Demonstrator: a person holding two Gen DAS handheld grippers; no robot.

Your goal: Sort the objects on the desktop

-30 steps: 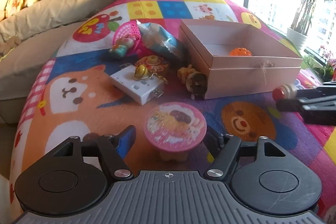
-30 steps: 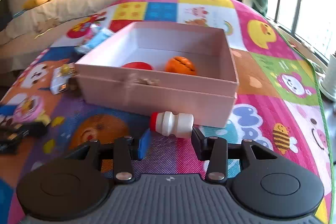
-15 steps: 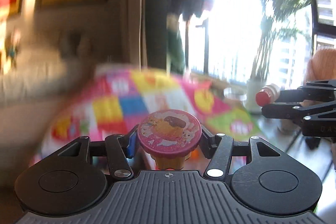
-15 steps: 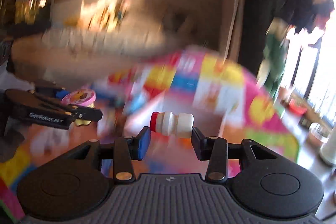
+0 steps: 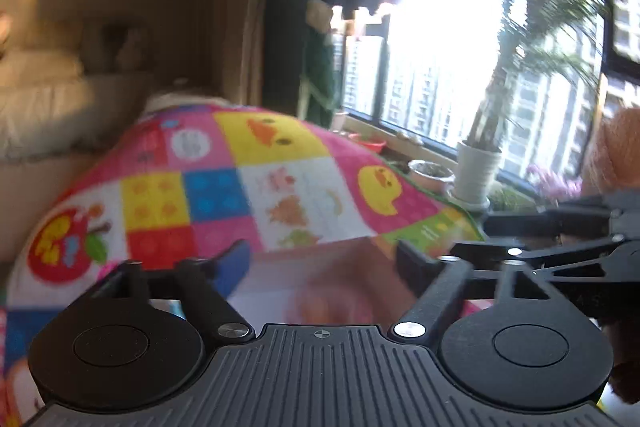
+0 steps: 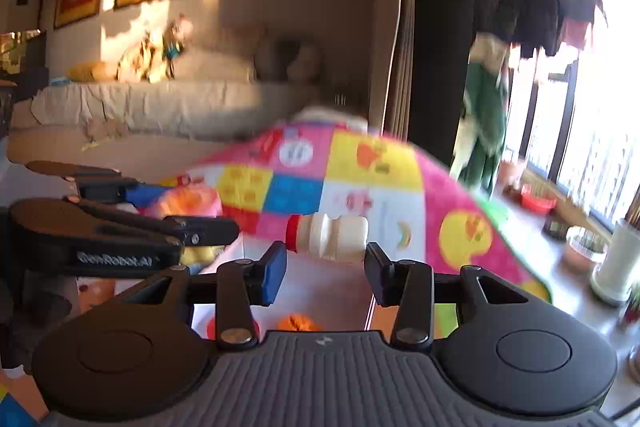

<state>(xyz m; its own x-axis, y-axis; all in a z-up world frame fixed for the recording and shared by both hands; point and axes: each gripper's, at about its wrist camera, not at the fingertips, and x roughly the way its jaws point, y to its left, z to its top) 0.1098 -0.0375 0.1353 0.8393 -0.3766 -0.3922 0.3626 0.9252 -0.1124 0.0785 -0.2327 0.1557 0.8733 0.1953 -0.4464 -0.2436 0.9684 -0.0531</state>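
My left gripper (image 5: 322, 255) hangs over the pink box (image 5: 272, 283) with its jaws opening wide. The pink-lidded toy cup (image 5: 332, 303) is a blur low between them, and neither pad touches it. In the right wrist view the left gripper (image 6: 180, 207) comes in from the left, with the same toy (image 6: 188, 201) between its spread fingers. My right gripper (image 6: 326, 259) holds the small white bottle with a red cap (image 6: 328, 237) crosswise at its fingertips while its jaws are opening. Below it lies the box floor (image 6: 320, 295) with an orange ball (image 6: 296, 323).
The cartoon play mat (image 5: 256, 195) covers the surface beyond the box. A sofa with cushions (image 6: 160, 99) stands behind it. Potted plants (image 5: 476, 167) line the window sill on the right. A person's orange sleeve (image 5: 616, 155) shows behind the right gripper (image 5: 472, 235).
Both grippers rose from the mat with their objects and now hang over the box. The left jaws sprang wide and let the toy cup go. The right jaws look slightly wider.
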